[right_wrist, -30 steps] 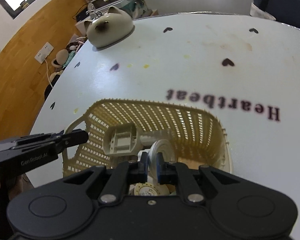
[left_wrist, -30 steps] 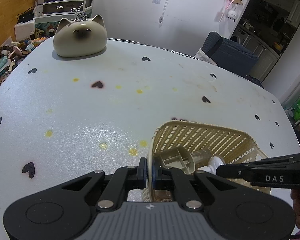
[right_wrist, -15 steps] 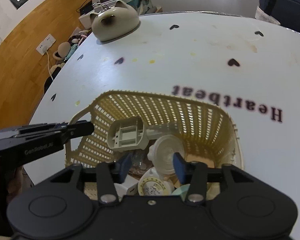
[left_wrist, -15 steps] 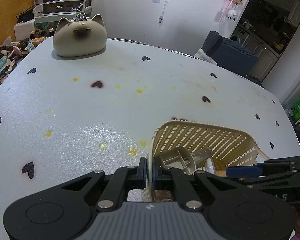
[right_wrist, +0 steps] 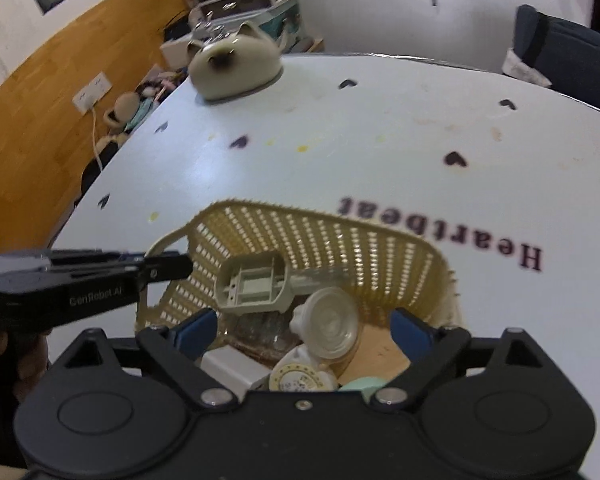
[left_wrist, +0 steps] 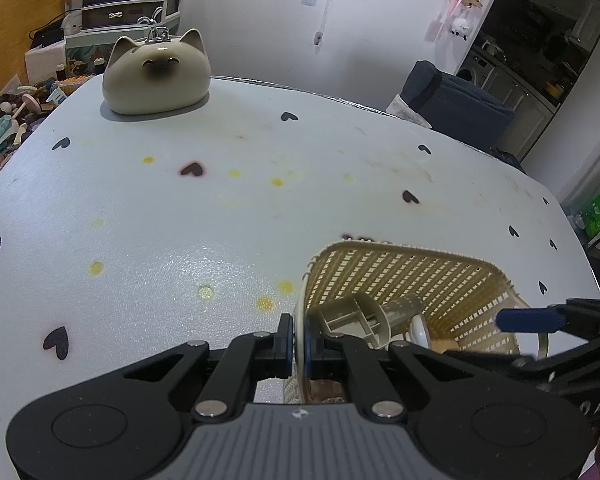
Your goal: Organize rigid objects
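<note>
A beige woven plastic basket (left_wrist: 424, 276) (right_wrist: 340, 236) stands on the white table. It holds a grey-beige plastic frame part (right_wrist: 256, 284), a white round disc piece (right_wrist: 332, 324), a round yellow-rimmed lid (right_wrist: 300, 380), a mint piece and other small items. My left gripper (left_wrist: 298, 344) is shut on the basket's left rim; it shows from the side in the right wrist view (right_wrist: 172, 268). My right gripper (right_wrist: 304, 328) is open and empty above the basket's near side, its blue pad (left_wrist: 528, 320) showing in the left wrist view.
A cat-shaped ceramic jar (left_wrist: 156, 76) (right_wrist: 236, 64) sits at the table's far corner. The table (left_wrist: 220, 208) has heart prints, yellow spots and the word "Heartbeat" (right_wrist: 440, 228). A dark chair (left_wrist: 452, 100) stands beyond the far edge. Clutter lies on the floor at left.
My right gripper opened and let go of the white disc piece, which now lies in the basket. It then pulled back and up. The left gripper stayed on the rim.
</note>
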Tool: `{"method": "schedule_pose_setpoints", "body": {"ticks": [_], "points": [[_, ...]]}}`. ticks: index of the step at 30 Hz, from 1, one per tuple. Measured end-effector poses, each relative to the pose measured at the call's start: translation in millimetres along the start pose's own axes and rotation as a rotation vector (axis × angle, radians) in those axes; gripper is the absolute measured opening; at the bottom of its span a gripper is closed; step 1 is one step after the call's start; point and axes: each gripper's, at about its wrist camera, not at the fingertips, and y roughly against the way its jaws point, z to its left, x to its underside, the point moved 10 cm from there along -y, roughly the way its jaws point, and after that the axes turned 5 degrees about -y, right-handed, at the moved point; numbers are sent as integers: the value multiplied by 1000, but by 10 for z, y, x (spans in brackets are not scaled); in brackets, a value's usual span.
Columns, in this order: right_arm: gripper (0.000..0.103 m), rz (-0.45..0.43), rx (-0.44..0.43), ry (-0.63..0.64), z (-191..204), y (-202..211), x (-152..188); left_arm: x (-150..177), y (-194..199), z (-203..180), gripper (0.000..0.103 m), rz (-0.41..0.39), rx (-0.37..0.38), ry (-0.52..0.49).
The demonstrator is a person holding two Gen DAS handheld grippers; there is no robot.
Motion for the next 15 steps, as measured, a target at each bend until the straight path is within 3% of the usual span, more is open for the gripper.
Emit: {"method": "schedule_pose_setpoints", "body": {"ticks": [15], "points": [[103, -109, 63, -51, -62, 277, -17, 1, 27, 10, 6, -1, 15, -33]]}}
